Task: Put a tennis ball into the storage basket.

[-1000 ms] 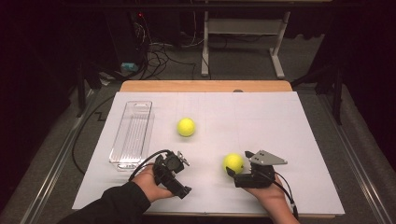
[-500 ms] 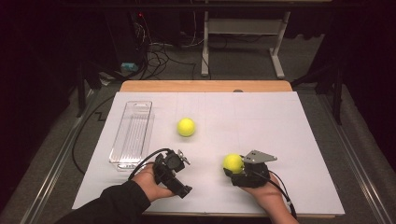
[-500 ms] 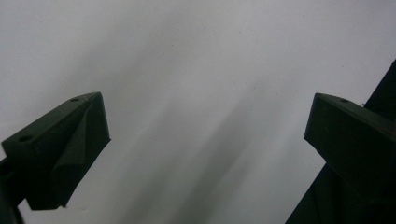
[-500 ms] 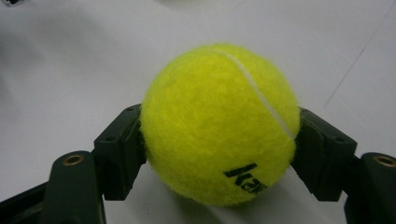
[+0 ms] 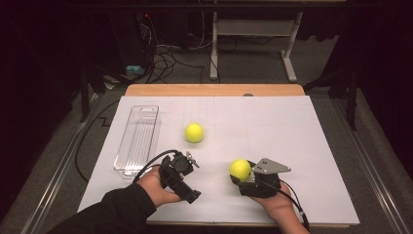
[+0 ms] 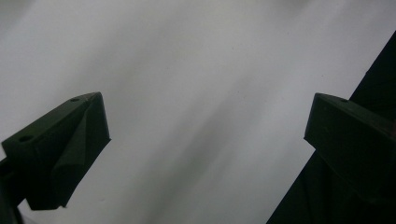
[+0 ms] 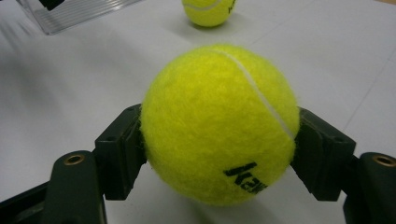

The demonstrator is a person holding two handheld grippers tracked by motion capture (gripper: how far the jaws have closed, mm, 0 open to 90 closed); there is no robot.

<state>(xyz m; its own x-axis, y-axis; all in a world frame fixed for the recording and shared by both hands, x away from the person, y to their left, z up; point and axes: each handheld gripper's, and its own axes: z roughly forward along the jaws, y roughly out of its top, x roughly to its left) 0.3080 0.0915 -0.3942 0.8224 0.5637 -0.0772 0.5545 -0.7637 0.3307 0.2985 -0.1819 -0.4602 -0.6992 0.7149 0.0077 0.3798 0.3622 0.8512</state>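
A yellow tennis ball (image 5: 240, 168) lies near the front of the white table sheet (image 5: 272, 126), and my right gripper (image 5: 241, 174) is shut on it. In the right gripper view the black pads (image 7: 122, 149) press both sides of this ball (image 7: 219, 121). A second tennis ball (image 5: 194, 132) rests free farther back, near the sheet's middle (image 7: 208, 10). My left gripper (image 5: 189, 189) is held just above the sheet at the front left. Its jaws stand open in the left gripper view (image 6: 205, 140), with only white sheet between them.
A clear plastic tray (image 5: 138, 139) lies lengthwise along the sheet's left side, its corner in the right gripper view (image 7: 70, 11). A wooden table edge (image 5: 214, 90) runs behind the sheet. Cables and a metal stand occupy the dark floor beyond.
The right gripper's jaws have closed on the near ball, which lay just ahead of them a second ago. The left hand has lifted slightly.
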